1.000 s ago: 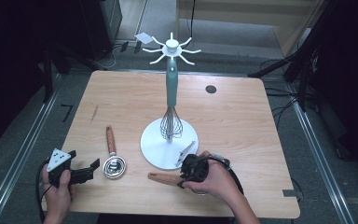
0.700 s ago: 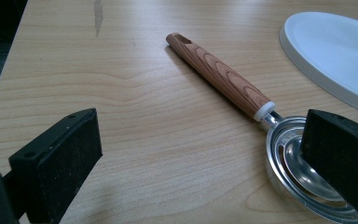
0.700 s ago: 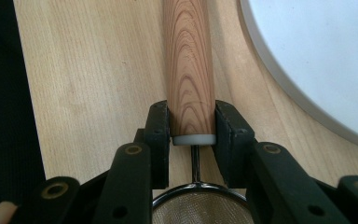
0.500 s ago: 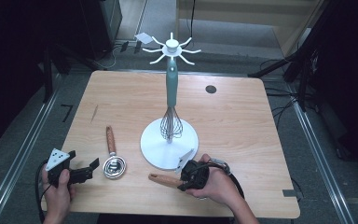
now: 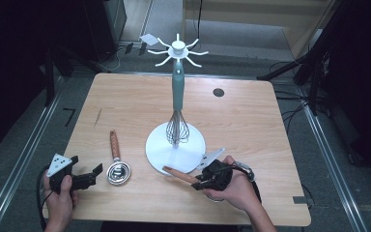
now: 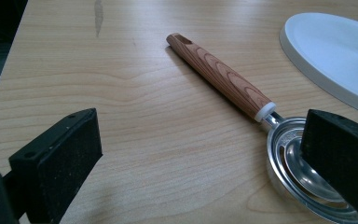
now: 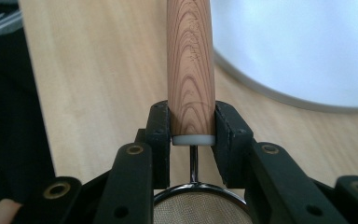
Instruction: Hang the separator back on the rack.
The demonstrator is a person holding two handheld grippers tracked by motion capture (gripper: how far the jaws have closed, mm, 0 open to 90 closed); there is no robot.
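- Strainer (image 7: 191,70) with a wood-grain handle sits clamped in the right gripper (image 5: 204,182), near the table's front edge; the two black pads press the handle's lower end from both sides, just above its white collar, and the mesh bowl (image 7: 200,205) lies back behind the pads.
- Seen from the high view, the handle juts out leftward from the right hand (image 5: 236,188), its tip at the rim of the white round base (image 5: 157,154).
- Left gripper (image 5: 84,180) is held at the front left corner with its jaws wide apart and nothing between them.
- Just beside that gripper lies a second utensil (image 5: 117,162) flat on the table (image 5: 251,125), metal bowl toward the front, wooden handle pointing away.
- Farther back, on the white base, rises a teal pole (image 5: 177,89) with a whisk (image 5: 177,128) hanging along it.
- At the pole's top, white hooks (image 5: 178,50) spread out all around.
- Beyond, a small dark hole (image 5: 218,92) marks the tabletop near its far edge.
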